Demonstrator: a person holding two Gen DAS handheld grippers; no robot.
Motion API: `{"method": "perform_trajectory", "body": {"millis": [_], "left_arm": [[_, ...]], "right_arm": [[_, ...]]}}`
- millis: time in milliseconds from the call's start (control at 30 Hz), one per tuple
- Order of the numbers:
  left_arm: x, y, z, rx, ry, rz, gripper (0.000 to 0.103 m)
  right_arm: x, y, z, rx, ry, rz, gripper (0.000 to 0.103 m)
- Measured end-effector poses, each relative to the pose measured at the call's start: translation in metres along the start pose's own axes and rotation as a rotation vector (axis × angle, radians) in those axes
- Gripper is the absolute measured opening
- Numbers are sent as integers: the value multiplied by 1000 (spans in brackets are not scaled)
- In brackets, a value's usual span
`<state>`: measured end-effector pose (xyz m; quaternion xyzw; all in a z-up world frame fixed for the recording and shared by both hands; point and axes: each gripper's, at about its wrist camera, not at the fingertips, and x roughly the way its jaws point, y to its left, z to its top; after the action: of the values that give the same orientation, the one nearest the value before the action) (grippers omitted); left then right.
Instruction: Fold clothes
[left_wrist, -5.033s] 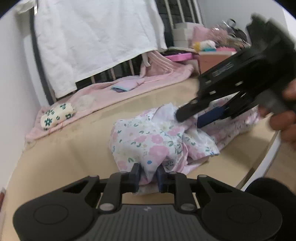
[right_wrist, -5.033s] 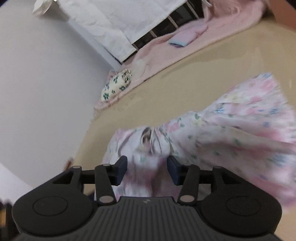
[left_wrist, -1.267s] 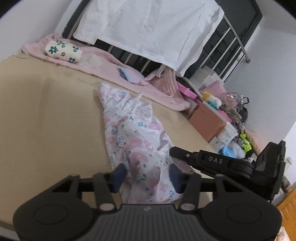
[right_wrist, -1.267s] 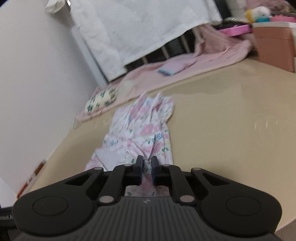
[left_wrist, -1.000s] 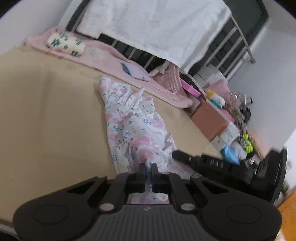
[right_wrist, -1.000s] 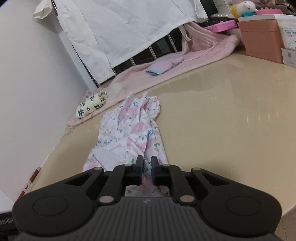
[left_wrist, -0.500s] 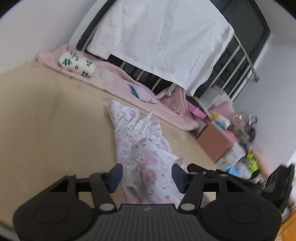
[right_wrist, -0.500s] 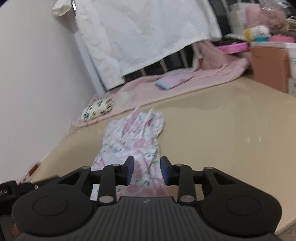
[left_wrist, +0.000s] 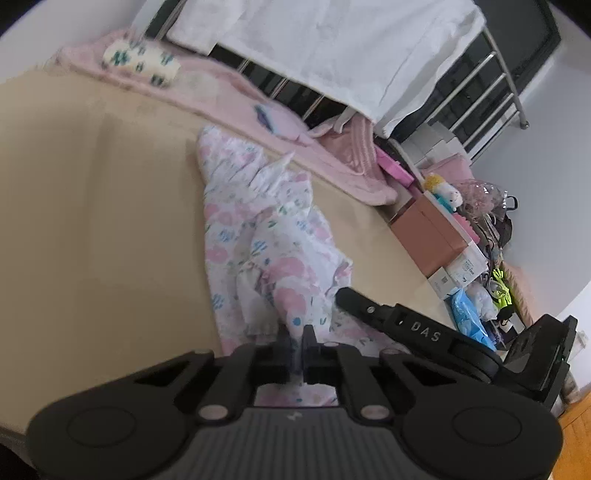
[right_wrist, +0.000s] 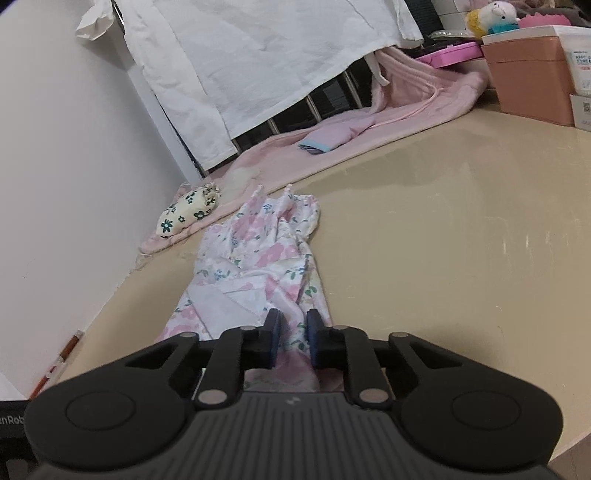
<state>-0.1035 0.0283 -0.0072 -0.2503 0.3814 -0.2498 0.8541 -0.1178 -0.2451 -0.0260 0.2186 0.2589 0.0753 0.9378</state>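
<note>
floral dress lies in a long strip on the tan table, running from near edge toward the far-edge pink blanket. left gripper clenched on dress's near hem. right gripper at same hem w/ fabric between jaws – closing, pads not pressing yet. cloth thin, crumpled, pink-blue print; tabletop smooth, glossy.
</note>
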Motion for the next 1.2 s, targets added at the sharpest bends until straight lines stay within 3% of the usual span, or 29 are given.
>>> {"method": "perform_trajectory", "body": {"millis": [100, 267, 333, 367, 467, 600, 767, 867, 933, 1000, 1067, 1100, 1133, 1167, 1200], "left_arm": [[-2, 12, 4, -85, 12, -30, 6], [-23, -5, 17, 34, -84, -4, 22], [-16, -11, 25, 78, -81, 29, 20], [-8, -14, 27, 103, -72, 65, 11], [12, -19, 26, 168, -45, 162, 9], [16, -14, 23, 199, -29, 158, 11], [12, -6, 25, 196, -2, 126, 11], [7, -11, 18, 243, -3, 137, 11], [4, -15, 14, 266, 0, 148, 11], [-2, -16, 15, 279, -7, 160, 17], [-19, -21, 15, 321, -98, 216, 46], [-29, -23, 14, 344, -148, 246, 51], [-37, -28, 14, 403, -174, 249, 54], [-46, -34, 14, 472, -194, 245, 55], [-52, -39, 15, 516, -199, 222, 56]], "right_arm": [[-3, 3, 2, -34, 3, -4, 14], [-17, 14, 23, -136, -49, 11, 16], [-9, 18, 33, -158, -24, 45, 15], [-3, 20, 36, -166, -4, 49, 15], [27, 23, 33, -192, 92, -8, 12], [20, 29, 29, -272, 93, -32, 13], [-25, 30, 31, -501, 44, 132, 13], [-34, 32, 24, -585, 84, 254, 13], [-29, 35, 16, -621, 144, 282, 13], [-22, 41, 2, -674, 187, 266, 13], [-23, 44, -4, -699, 178, 269, 14], [-27, 44, -1, -707, 171, 283, 15], [-32, 44, 3, -715, 164, 297, 25], [-40, 43, 8, -733, 145, 321, 48], [-51, 40, 12, -761, 115, 357, 59]]}}
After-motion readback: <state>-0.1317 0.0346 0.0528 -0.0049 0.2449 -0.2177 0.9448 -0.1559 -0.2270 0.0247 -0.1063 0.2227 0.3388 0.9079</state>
